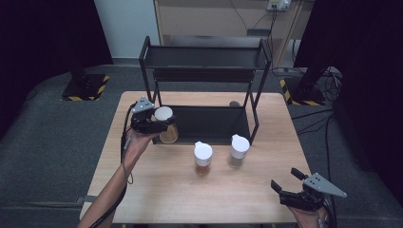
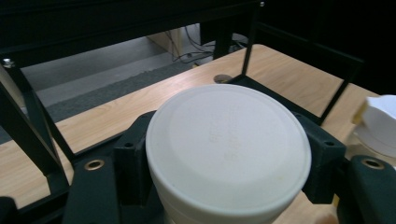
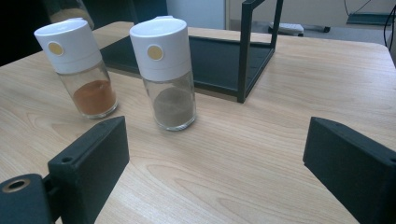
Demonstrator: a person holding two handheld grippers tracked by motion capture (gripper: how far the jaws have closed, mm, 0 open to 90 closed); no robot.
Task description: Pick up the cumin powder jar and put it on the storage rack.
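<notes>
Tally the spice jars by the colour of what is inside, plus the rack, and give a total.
Jar with orange-brown powder: 1
Jar with grey-brown powder: 1
Jar held in the left gripper, contents tan: 1
Black two-tier rack: 1
Total: 4 things, 3 of them jars.

Your high view looks forward and down over the whole table [image 1: 157,199] with the black rack [image 1: 204,64] at the far side, while your gripper views sit low and close, both facing that rack, sharing its bottom shelf [image 3: 205,56].
</notes>
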